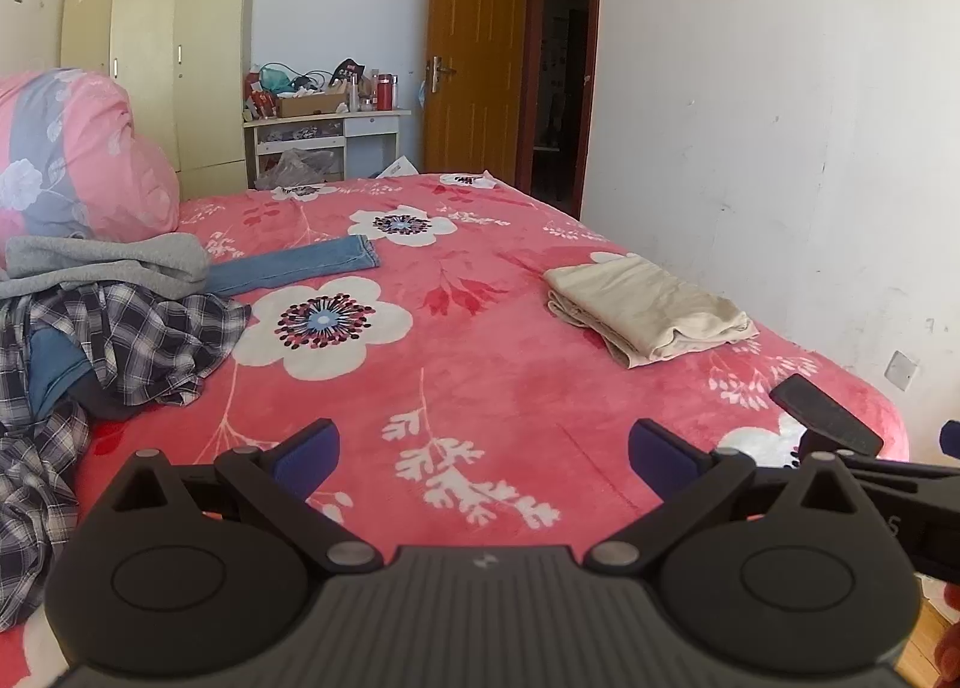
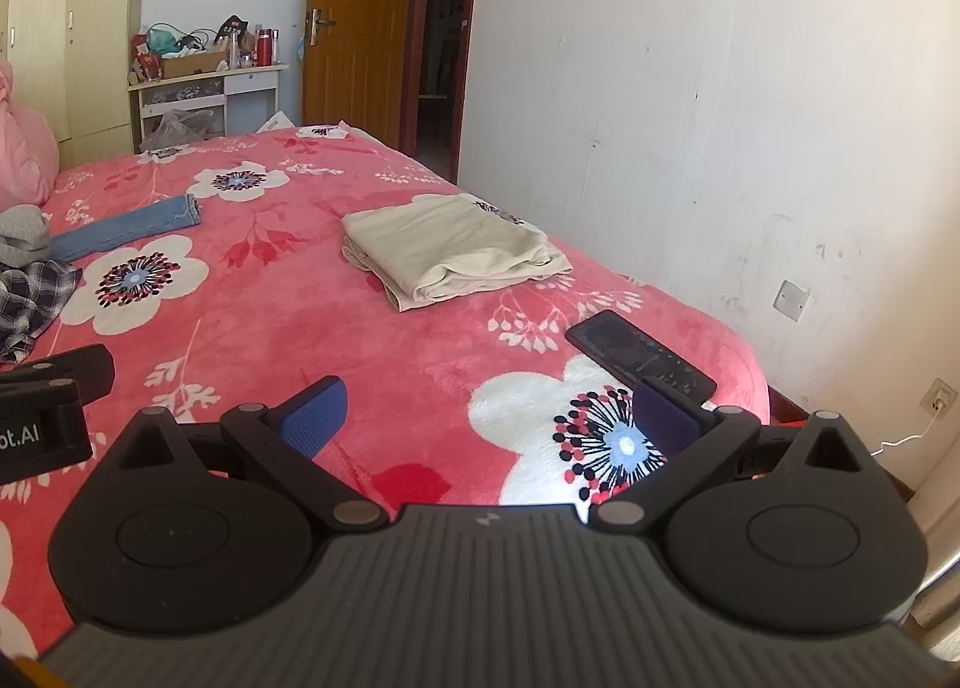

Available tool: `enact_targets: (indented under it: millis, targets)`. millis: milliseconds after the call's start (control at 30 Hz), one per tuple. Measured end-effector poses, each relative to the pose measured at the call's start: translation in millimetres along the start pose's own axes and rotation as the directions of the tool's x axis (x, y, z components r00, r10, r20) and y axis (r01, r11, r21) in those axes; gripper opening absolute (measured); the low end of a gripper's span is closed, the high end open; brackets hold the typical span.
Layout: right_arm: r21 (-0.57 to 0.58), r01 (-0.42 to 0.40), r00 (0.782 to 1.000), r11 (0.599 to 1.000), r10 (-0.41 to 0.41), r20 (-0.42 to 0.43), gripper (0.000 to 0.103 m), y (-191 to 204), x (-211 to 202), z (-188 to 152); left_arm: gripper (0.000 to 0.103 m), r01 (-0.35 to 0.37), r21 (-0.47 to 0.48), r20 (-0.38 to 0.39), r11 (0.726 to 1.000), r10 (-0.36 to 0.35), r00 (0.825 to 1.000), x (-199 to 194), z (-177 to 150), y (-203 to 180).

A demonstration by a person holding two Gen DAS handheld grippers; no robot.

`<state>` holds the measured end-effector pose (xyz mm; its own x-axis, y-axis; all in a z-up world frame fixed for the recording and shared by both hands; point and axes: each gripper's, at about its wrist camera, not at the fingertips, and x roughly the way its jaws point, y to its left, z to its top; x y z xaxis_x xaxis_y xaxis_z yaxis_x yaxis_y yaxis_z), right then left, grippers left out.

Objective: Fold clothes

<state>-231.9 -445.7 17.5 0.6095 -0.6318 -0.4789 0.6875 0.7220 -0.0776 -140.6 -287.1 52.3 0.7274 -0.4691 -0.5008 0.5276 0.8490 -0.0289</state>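
Left wrist: left gripper (image 1: 483, 451) wide, empty | right gripper (image 2: 489, 418) wide, empty | phone (image 2: 639, 353) near right | folded cloth (image 1: 645, 307) far | clothes pile (image 1: 102, 322) left on bed (image 1: 480, 388)

A beige garment (image 1: 648, 307) lies folded into a neat, flat rectangle near the right edge of the bed (image 1: 492, 388), with its layered edges facing the near end. At the left edge sits an unfolded heap: a black-and-white plaid shirt (image 1: 120, 340) lies crumpled and spread out, with a dark blue piece (image 1: 51, 367) tucked into it. A grey sweatshirt (image 1: 108, 262) is bunched on top, toward the far side. A jeans leg (image 1: 300, 265) stretches flat from under the heap toward the middle of the bed, hem end outermost.
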Motion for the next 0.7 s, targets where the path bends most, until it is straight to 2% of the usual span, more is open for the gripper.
enact_targets:
  millis: [700]
  targets:
    - [-0.013,-0.003,1.0,1.0,0.003,0.002,0.102,2.6,0.8,-0.8,0.103,0.003,0.007,0.002,1.0,-0.003,1.0,-1.4,-1.1,0.5]
